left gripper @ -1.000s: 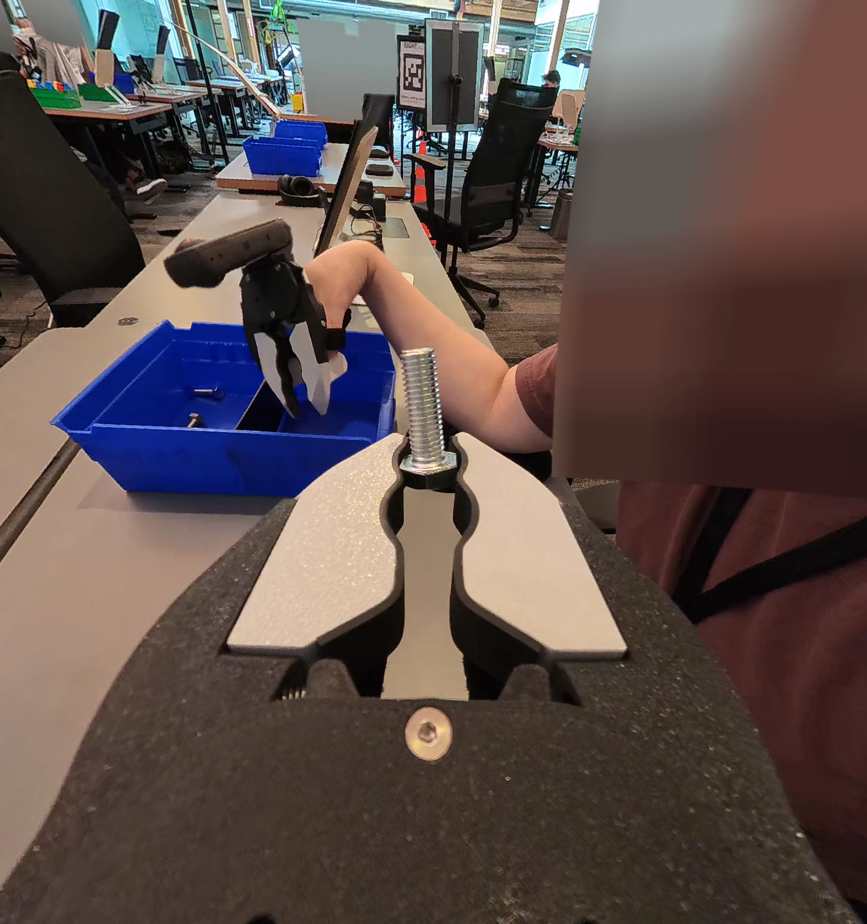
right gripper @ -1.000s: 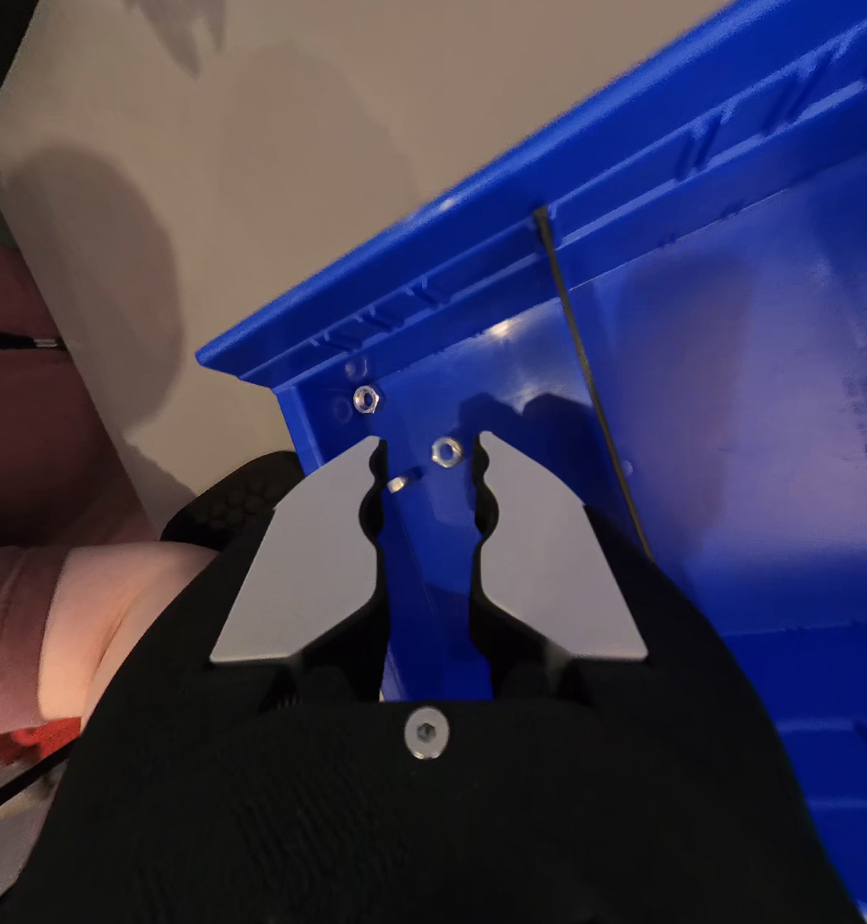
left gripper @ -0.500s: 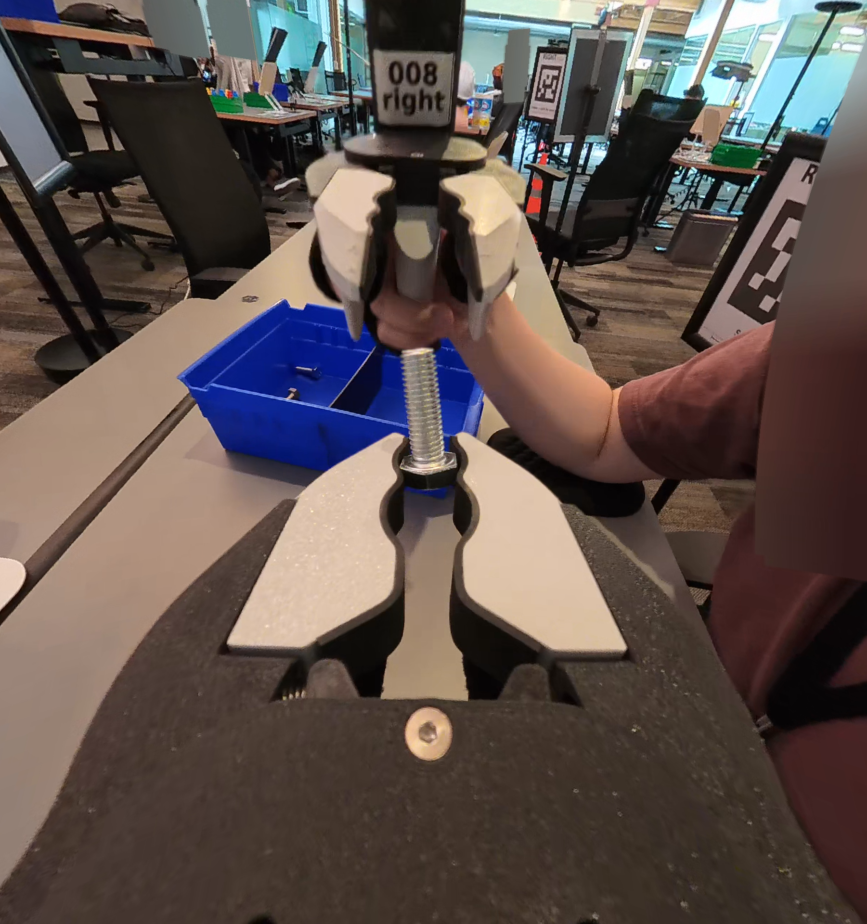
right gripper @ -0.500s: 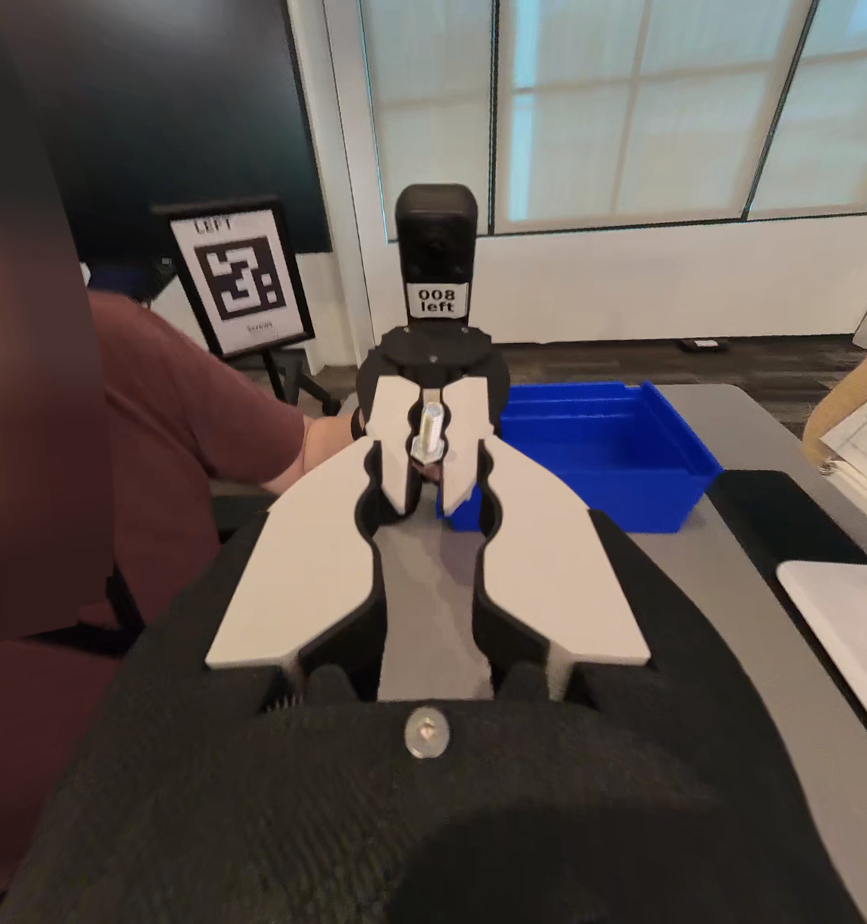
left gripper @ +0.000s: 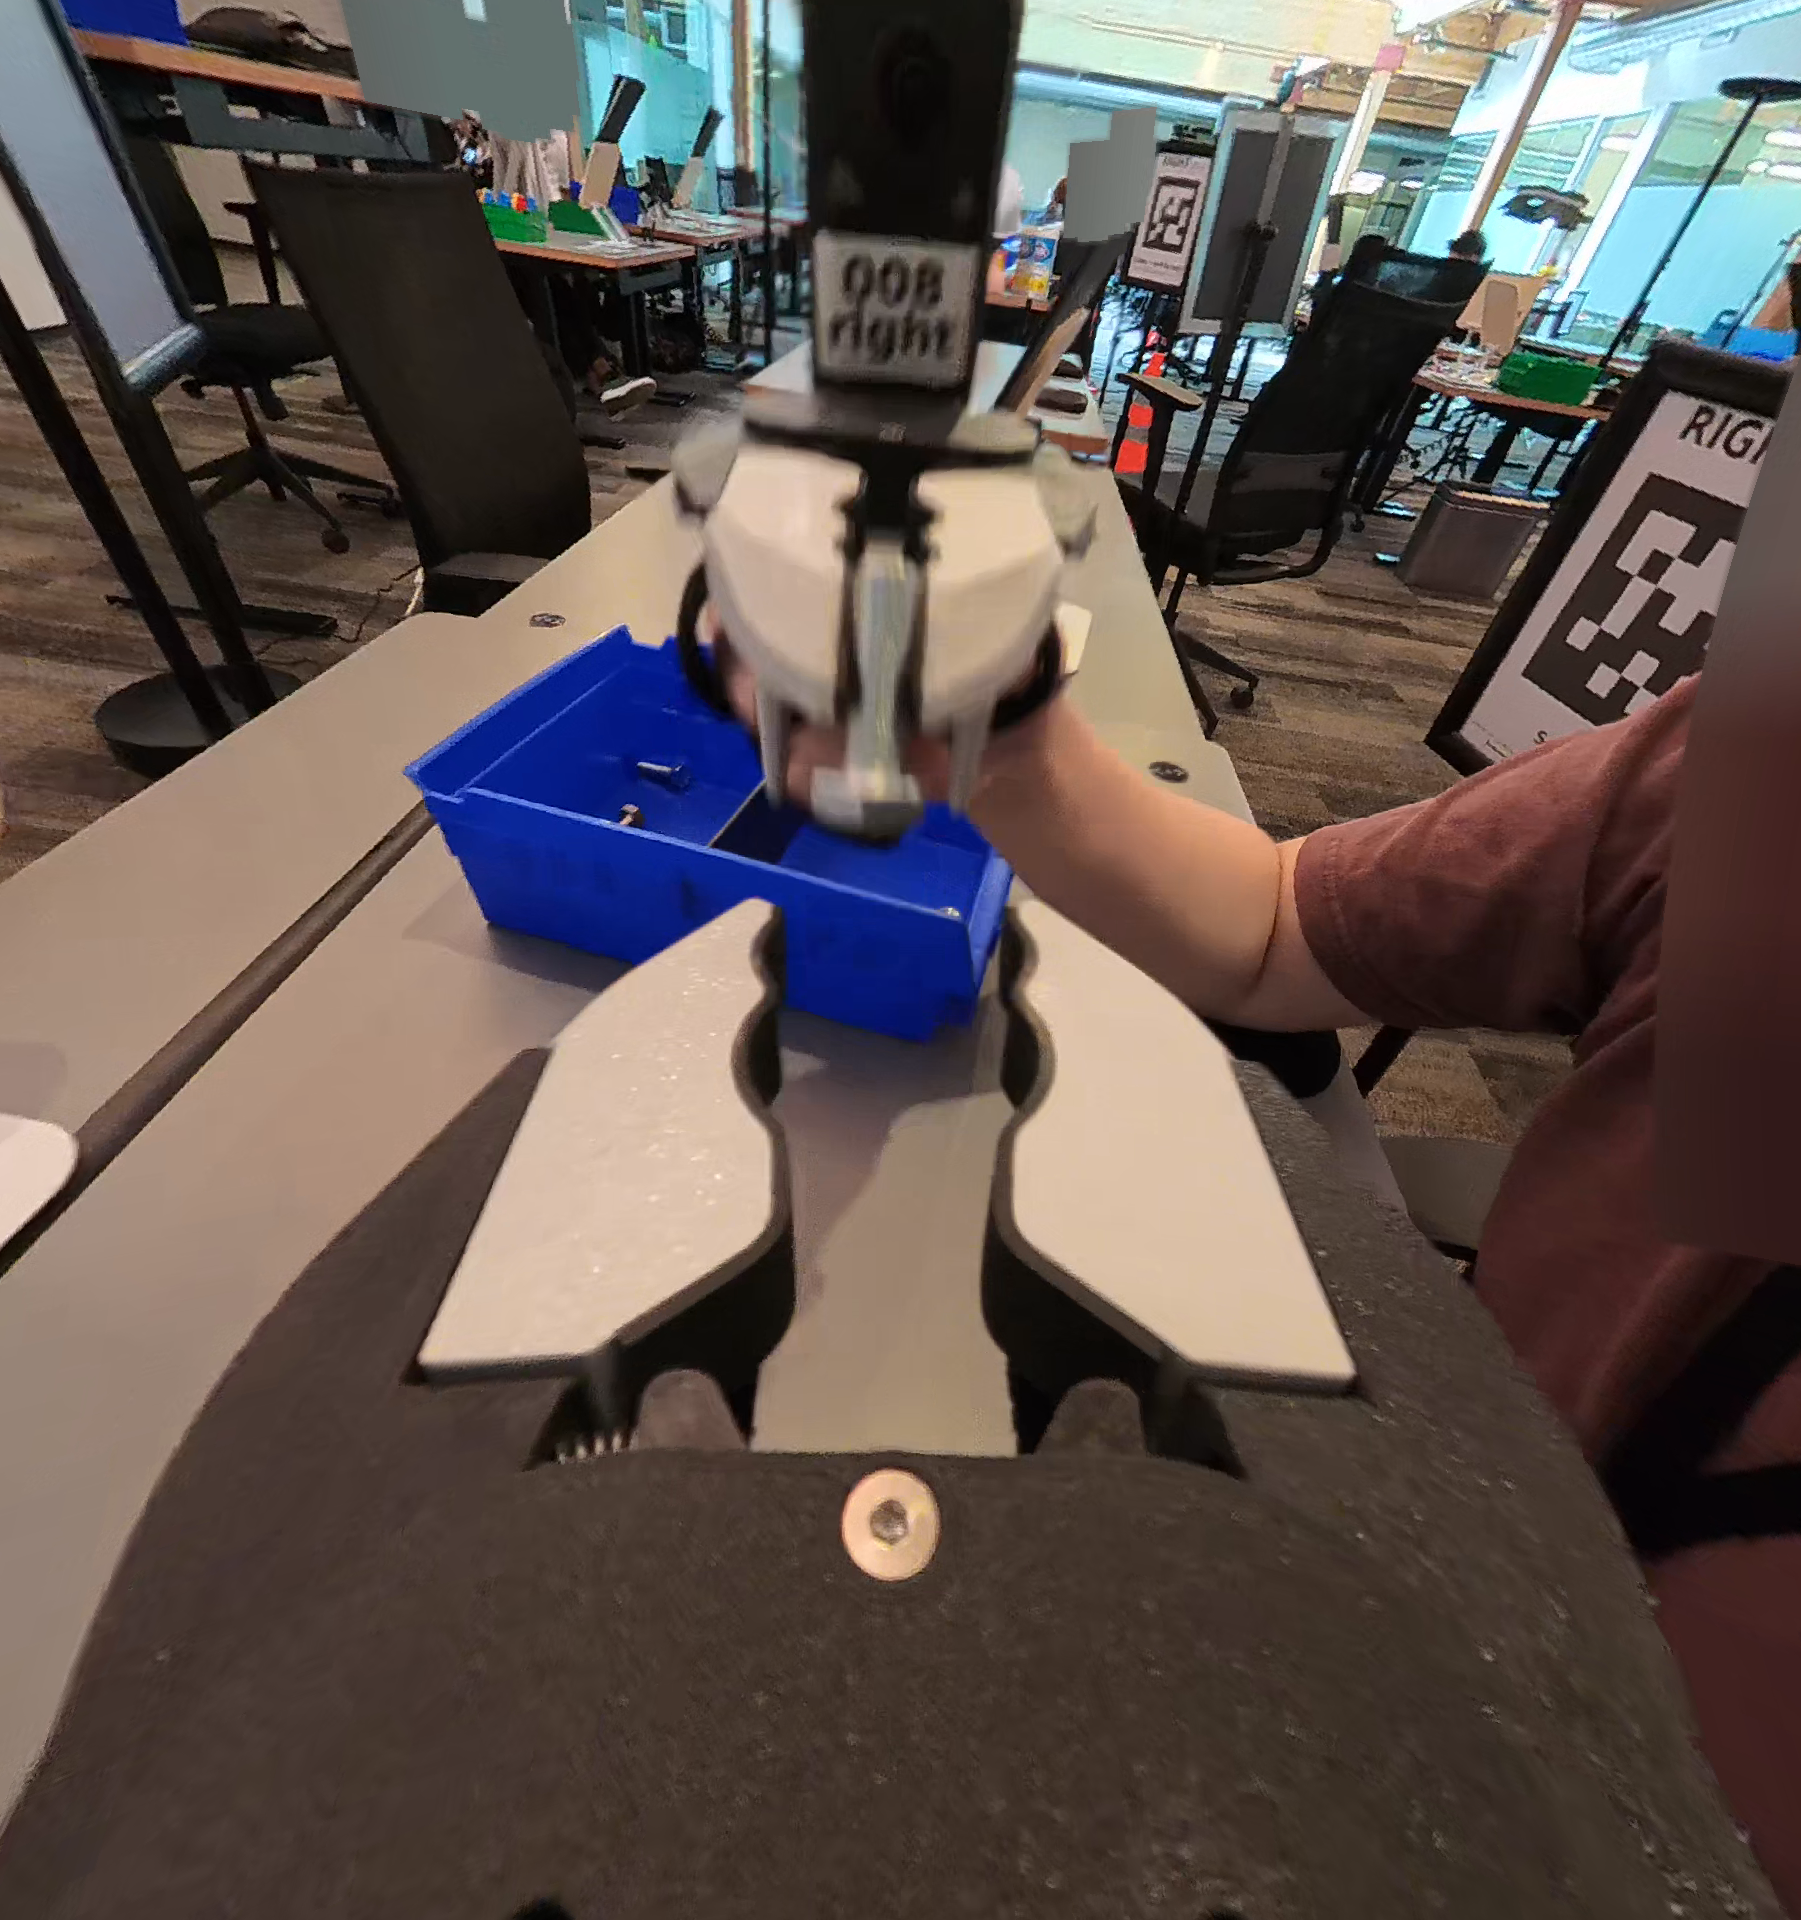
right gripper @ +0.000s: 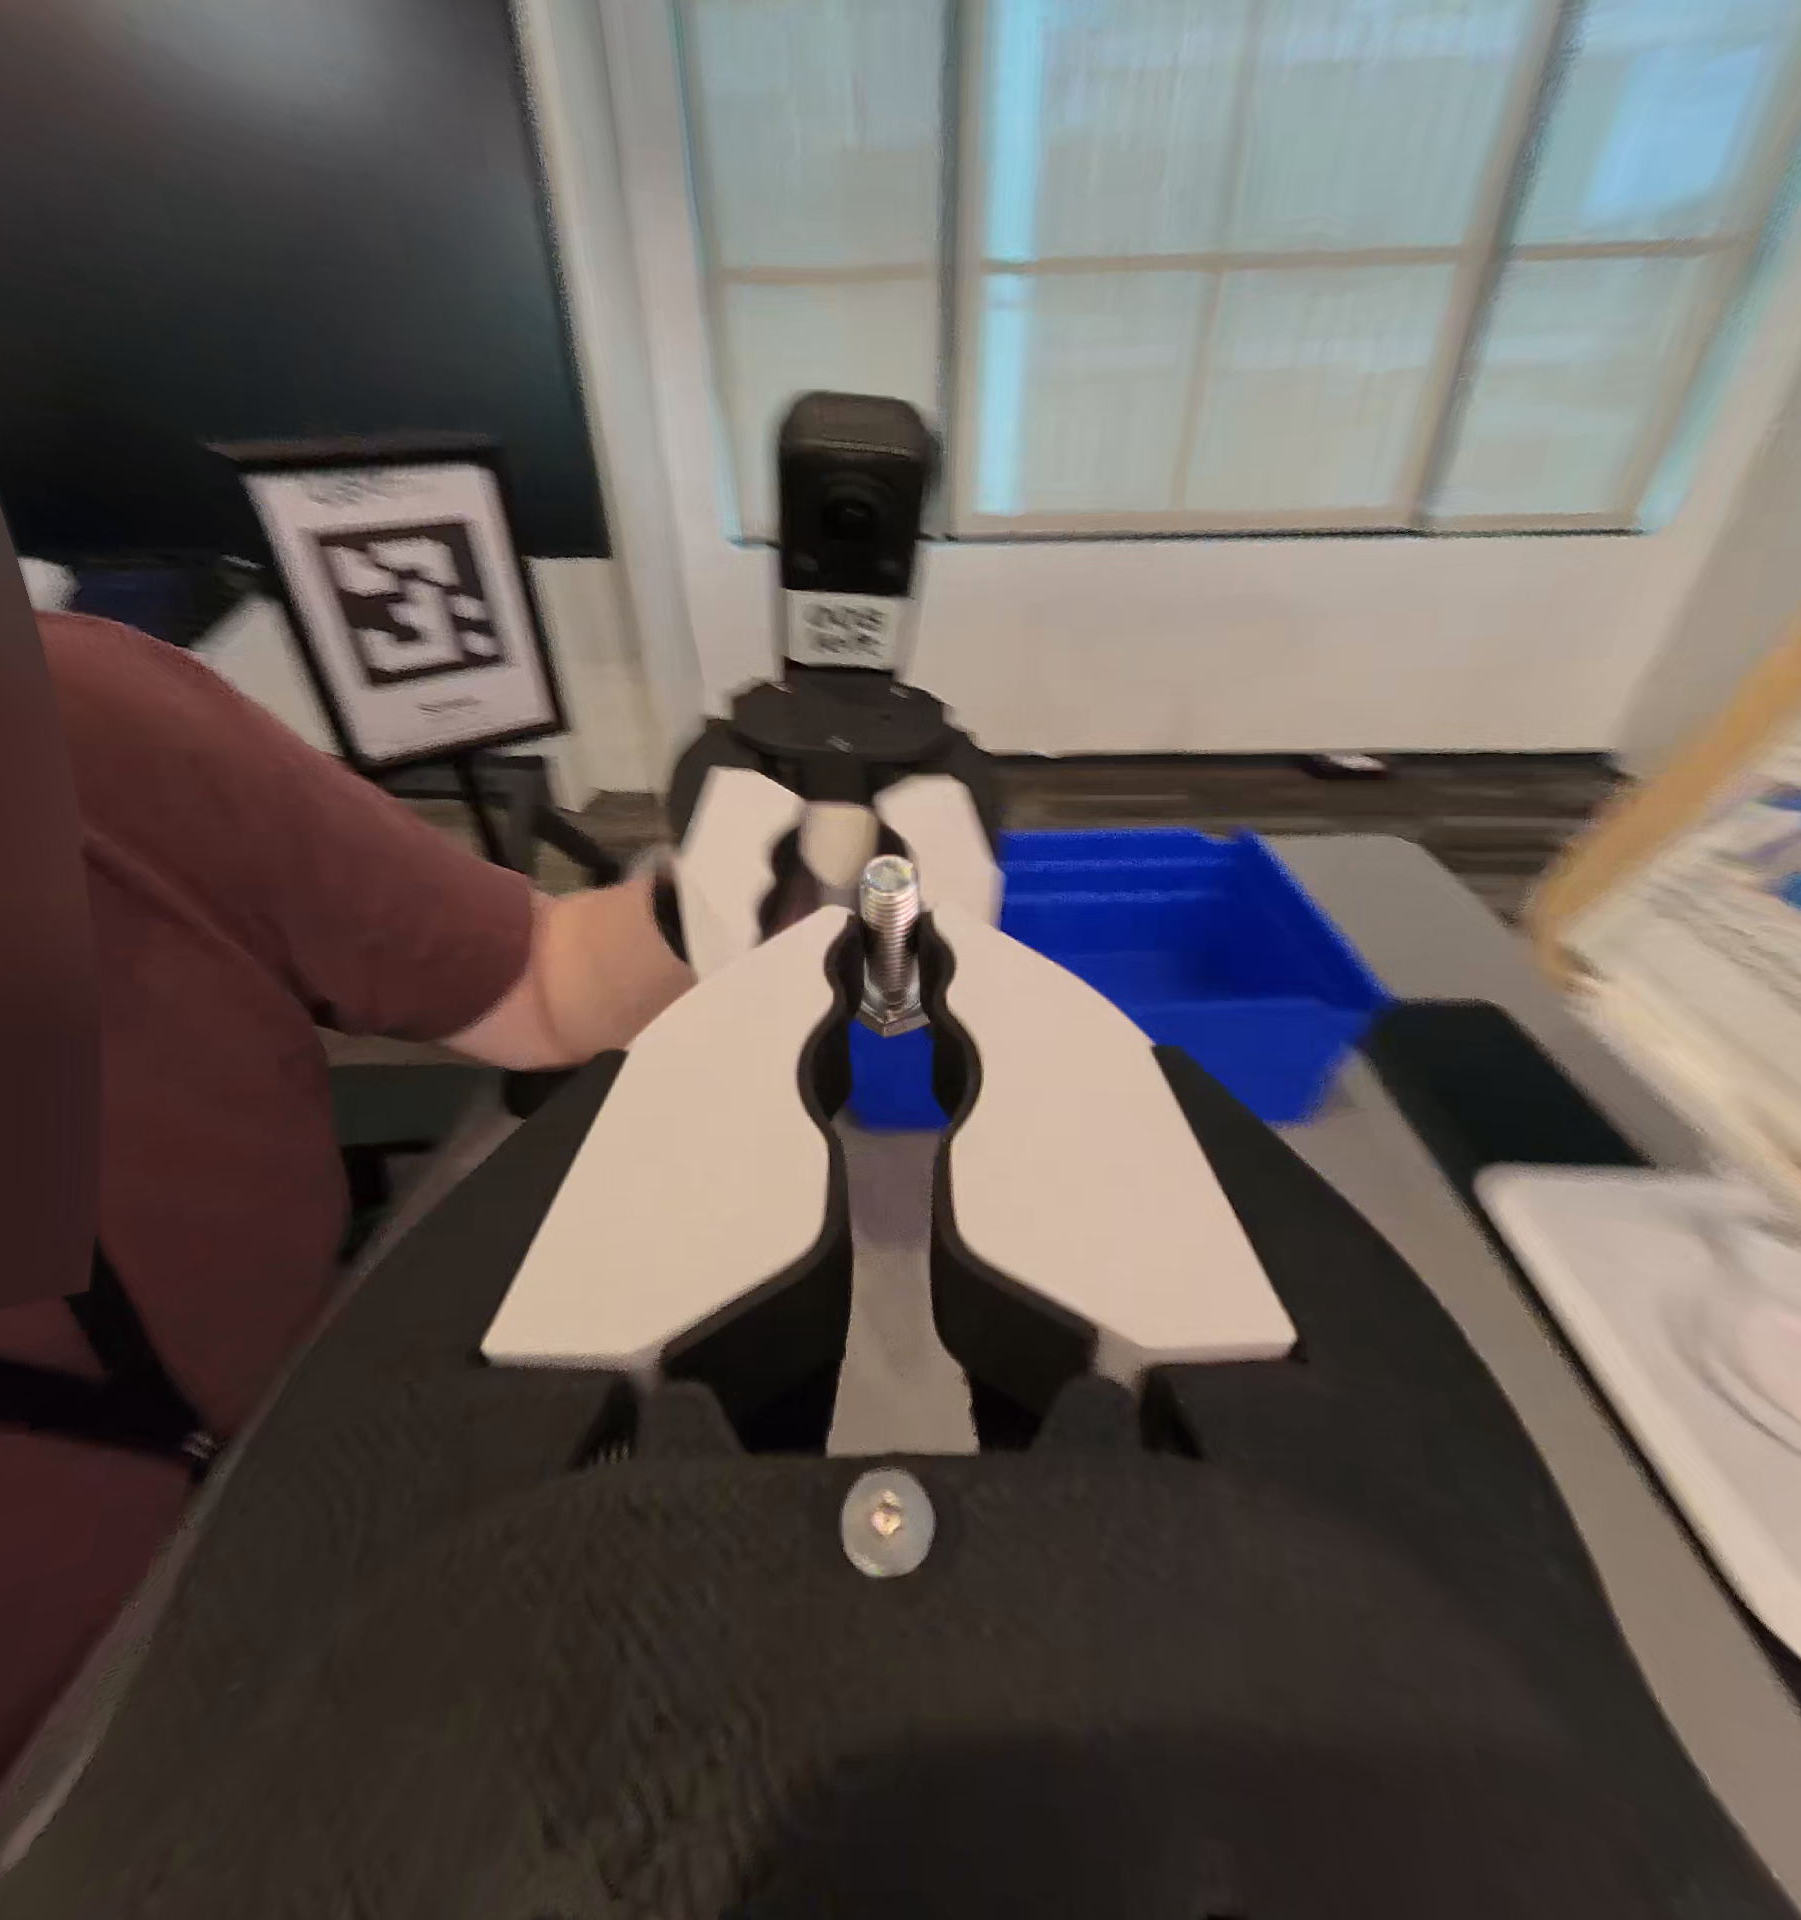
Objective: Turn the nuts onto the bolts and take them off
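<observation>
A silver bolt (right gripper: 885,956) sits between the fingers of my right gripper (right gripper: 888,925), which is shut on it; the hex head is nearest the camera and the threaded shank points away. In the left wrist view the right gripper (left gripper: 870,769) faces me with the bolt (left gripper: 880,665) in it, above the blue bin (left gripper: 667,904). My left gripper (left gripper: 885,925) is open and empty, just short of the bolt's head. It also shows in the right wrist view (right gripper: 836,873), open, beyond the bolt. Two small bolts (left gripper: 662,769) lie in the bin's far compartment.
The bin stands on a grey table (left gripper: 200,883) and shows in the right wrist view (right gripper: 1187,956). A black mat (right gripper: 1478,1081), a white tray (right gripper: 1654,1351) and a tilted printed sheet (right gripper: 1706,935) lie to the right. The person's forearm (left gripper: 1135,862) crosses from the right. Tip to tip, the grippers are about 5 centimetres apart.
The left gripper held the bolt by its head; the right gripper came from the bin and closed on the bolt. The left gripper has opened and let it go.
</observation>
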{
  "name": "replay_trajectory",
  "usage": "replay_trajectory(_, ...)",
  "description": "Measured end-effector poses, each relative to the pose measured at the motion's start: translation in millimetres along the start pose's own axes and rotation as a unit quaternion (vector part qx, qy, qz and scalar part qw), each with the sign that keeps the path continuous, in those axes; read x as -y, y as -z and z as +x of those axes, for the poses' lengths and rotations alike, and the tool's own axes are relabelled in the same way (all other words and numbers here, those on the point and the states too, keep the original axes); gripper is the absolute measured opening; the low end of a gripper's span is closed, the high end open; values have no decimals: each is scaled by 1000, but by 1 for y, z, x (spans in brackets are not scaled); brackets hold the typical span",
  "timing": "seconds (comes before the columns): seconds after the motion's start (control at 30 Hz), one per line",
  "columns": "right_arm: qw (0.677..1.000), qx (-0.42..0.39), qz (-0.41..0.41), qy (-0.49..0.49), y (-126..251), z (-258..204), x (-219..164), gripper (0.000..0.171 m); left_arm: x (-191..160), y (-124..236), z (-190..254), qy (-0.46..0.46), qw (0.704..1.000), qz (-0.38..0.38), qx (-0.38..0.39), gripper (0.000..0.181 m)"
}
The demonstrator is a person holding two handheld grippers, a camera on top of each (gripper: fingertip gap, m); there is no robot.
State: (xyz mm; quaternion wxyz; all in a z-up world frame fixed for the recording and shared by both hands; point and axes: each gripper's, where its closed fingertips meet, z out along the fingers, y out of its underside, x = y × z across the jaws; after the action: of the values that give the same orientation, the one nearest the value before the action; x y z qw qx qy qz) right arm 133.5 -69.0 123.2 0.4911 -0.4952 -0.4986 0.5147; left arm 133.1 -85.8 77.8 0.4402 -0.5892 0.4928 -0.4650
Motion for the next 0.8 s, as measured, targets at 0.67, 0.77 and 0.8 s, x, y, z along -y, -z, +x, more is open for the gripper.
replay_trajectory(0.67,649,-556,-418,-309,335,144,-212,34,-89,150,-97,8,880,-361,307,34)
replay_trajectory(0.77,683,-564,-375,-272,325,150,-185,33,-102,180,-105,45,869,-371,325,34)
replay_trajectory(0.8,692,-567,-364,-259,322,152,-177,33,-109,189,-106,70,866,-375,323,34)
